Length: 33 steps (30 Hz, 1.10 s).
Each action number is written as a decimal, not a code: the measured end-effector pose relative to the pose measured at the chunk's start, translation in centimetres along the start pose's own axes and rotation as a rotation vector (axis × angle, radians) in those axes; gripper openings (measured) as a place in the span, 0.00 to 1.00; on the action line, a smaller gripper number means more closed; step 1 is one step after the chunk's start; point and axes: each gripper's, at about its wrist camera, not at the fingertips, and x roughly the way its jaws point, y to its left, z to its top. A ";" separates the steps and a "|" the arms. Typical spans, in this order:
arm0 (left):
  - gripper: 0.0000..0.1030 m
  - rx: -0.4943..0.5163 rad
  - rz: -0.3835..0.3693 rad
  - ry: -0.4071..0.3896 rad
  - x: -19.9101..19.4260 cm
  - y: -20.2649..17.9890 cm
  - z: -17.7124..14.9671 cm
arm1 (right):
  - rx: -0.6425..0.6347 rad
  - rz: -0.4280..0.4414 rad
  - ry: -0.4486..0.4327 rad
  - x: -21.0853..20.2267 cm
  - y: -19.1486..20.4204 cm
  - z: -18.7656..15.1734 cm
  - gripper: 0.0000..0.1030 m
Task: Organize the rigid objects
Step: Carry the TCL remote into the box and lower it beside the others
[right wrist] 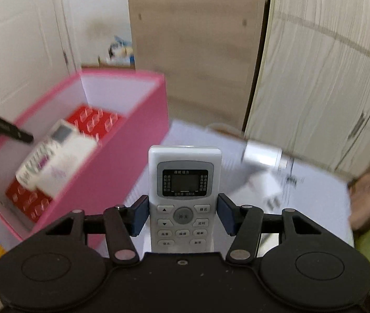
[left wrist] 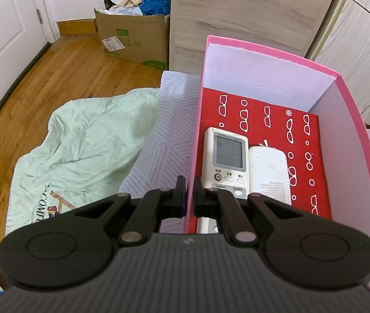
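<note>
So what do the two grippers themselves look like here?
Both are matte black. The left gripper has black jaws, a ribbed grey body and silver pivot pins. The right gripper has blue-padded jaws and the same round black housings and silver pins. No cables or sleeves show.

We see a pale lavender line-patterned cloth surface (left wrist: 164, 140) carrying the open pink cardboard box (left wrist: 352, 140); a crumpled mint-green sheet (left wrist: 80, 140) lies beside it.

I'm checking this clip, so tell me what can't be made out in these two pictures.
- Left wrist view: the gripper covers the near ends of both remotes in the pink box.
- Right wrist view: motion blur smears the box contents; the items on the table are unidentifiable.
- Right wrist view: the held remote has its base hidden by the gripper.
</note>
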 end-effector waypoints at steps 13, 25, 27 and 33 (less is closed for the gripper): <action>0.04 -0.025 -0.035 -0.001 -0.2 0.9 -0.1 | -0.038 0.177 -0.241 -4.3 6.2 4.8 0.59; 0.06 -0.038 -0.082 0.010 -0.1 1.9 -0.2 | -0.257 0.277 0.012 4.6 11.7 4.3 0.59; 0.06 -0.039 -0.086 0.010 -0.2 2.0 -0.3 | -0.249 0.300 0.051 5.5 11.6 4.3 0.59; 0.07 -0.042 -0.096 0.011 -0.3 2.3 -0.3 | -0.303 0.376 0.125 6.6 13.6 3.4 0.60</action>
